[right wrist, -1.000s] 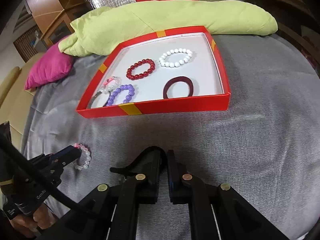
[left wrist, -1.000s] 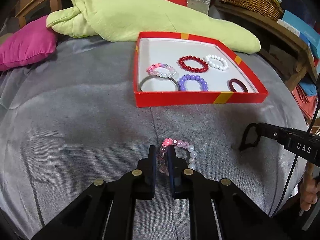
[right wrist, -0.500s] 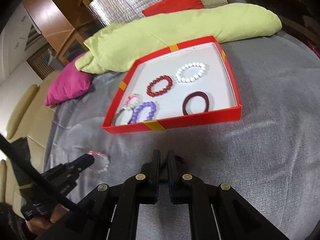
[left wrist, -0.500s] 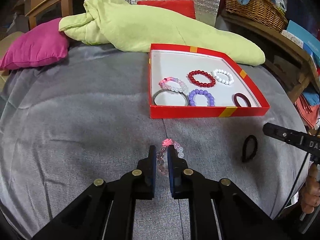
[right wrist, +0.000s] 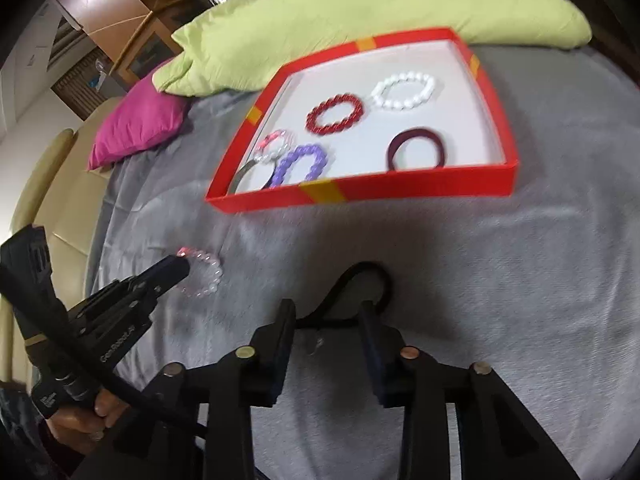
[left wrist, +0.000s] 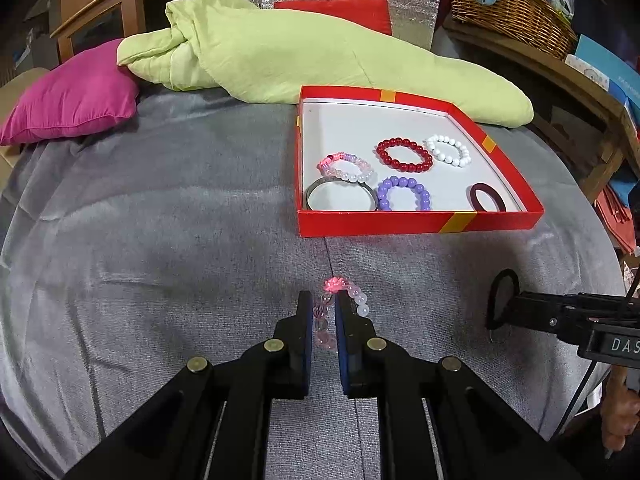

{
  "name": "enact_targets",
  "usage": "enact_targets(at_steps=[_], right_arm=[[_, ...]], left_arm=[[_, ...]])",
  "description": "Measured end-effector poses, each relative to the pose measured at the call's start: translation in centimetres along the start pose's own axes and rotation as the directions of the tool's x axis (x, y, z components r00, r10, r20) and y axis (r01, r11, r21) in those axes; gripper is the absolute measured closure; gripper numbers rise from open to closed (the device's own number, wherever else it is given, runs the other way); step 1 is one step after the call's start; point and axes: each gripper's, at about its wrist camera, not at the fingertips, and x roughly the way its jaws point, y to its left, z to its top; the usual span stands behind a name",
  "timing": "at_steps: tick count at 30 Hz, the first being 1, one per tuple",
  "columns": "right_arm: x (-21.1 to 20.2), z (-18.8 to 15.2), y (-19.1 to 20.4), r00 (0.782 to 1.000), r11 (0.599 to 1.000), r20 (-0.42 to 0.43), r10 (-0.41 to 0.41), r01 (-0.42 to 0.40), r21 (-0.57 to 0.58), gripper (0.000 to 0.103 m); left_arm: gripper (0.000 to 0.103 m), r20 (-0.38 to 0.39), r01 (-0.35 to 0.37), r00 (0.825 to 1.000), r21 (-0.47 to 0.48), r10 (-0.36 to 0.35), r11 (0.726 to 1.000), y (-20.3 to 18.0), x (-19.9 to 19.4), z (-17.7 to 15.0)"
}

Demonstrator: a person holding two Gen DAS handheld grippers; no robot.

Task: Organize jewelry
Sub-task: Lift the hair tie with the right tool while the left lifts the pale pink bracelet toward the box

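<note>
My left gripper (left wrist: 324, 300) is shut on a pink and clear bead bracelet (left wrist: 357, 297) that rests on the grey cloth. From the right wrist view the same gripper (right wrist: 180, 268) and bracelet (right wrist: 209, 277) show at the left. My right gripper (right wrist: 327, 306) has its jaws opening, set down around a black hair tie (right wrist: 362, 265) lying on the cloth; the pads do not press it. In the left wrist view the right gripper (left wrist: 496, 316) sits at the hair tie (left wrist: 498, 282). The red box (left wrist: 420, 224) beyond holds several bracelets.
In the box (right wrist: 400, 190) lie red (left wrist: 404, 155), white (left wrist: 448, 151) and purple (left wrist: 404, 193) bead bracelets, a metal bangle (left wrist: 342, 184) and a maroon hair tie (left wrist: 487, 197). A green cushion (left wrist: 300, 52) and a pink pillow (left wrist: 68, 100) lie behind. A wicker basket (left wrist: 516, 8) stands far right.
The right gripper left the black hair tie on the cloth, lifted off shut, then came back down over it with jaws parted. The left gripper kept its hold on the bracelet.
</note>
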Motion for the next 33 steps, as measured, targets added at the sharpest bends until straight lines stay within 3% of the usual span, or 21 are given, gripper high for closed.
enact_targets(at_steps=[2, 6, 9, 11, 16, 18, 22, 27, 33], right_arm=[[0.2, -0.1, 0.2, 1.000, 1.000, -0.002, 0.002, -0.002, 0.017, 0.061], [0.9, -0.1, 0.6, 1.000, 0.997, -0.004, -0.020, 0.020, 0.069, 0.060], [1.5, -0.1, 1.5, 0.997, 0.995, -0.001, -0.075, 0.075, 0.062, 0.060], [1.7, -0.3, 2.6, 0.991, 0.991, 0.017, -0.136, 0.136, -0.001, 0.060], [2.1, -0.9, 3.8, 0.966, 0.953, 0.049, -0.253, 0.257, -0.160, 0.084], [1.7, -0.9, 3.4, 0.970, 0.955, 0.050, -0.238, 0.243, -0.169, 0.090], [0.2, -0.6, 2.5, 0.970, 0.957, 0.092, -0.226, 0.239, -0.163, 0.093], [-2.1, 0.0, 1.4, 0.980, 0.982, 0.149, -0.132, 0.150, -0.118, 0.093], [-2.3, 0.3, 0.5, 0.980, 0.984, 0.134, -0.146, 0.158, -0.082, 0.093]], left_arm=[[0.091, -0.001, -0.002, 1.000, 0.004, 0.002, 1.000, -0.1, 0.0, -0.1], [0.091, 0.000, -0.001, 1.000, 0.008, 0.001, 1.000, -0.1, -0.1, -0.2], [0.091, 0.001, -0.005, 1.000, 0.013, 0.005, 1.000, -0.1, -0.3, -0.3], [0.091, 0.003, -0.009, 1.000, 0.017, 0.009, 1.000, 0.0, -0.4, -0.3], [0.092, 0.007, -0.012, 1.000, 0.001, 0.012, 1.000, 0.6, -0.6, -0.2], [0.092, 0.011, -0.008, 1.000, -0.005, 0.008, 1.000, 0.6, -0.7, -0.1], [0.091, 0.021, 0.004, 1.000, -0.006, -0.004, 1.000, 0.5, -0.9, 0.1], [0.092, 0.020, 0.026, 0.999, 0.007, -0.026, 1.000, 0.4, -0.8, 0.2], [0.091, -0.031, 0.004, 1.000, 0.016, -0.003, 1.000, 1.8, -0.1, -0.6]])
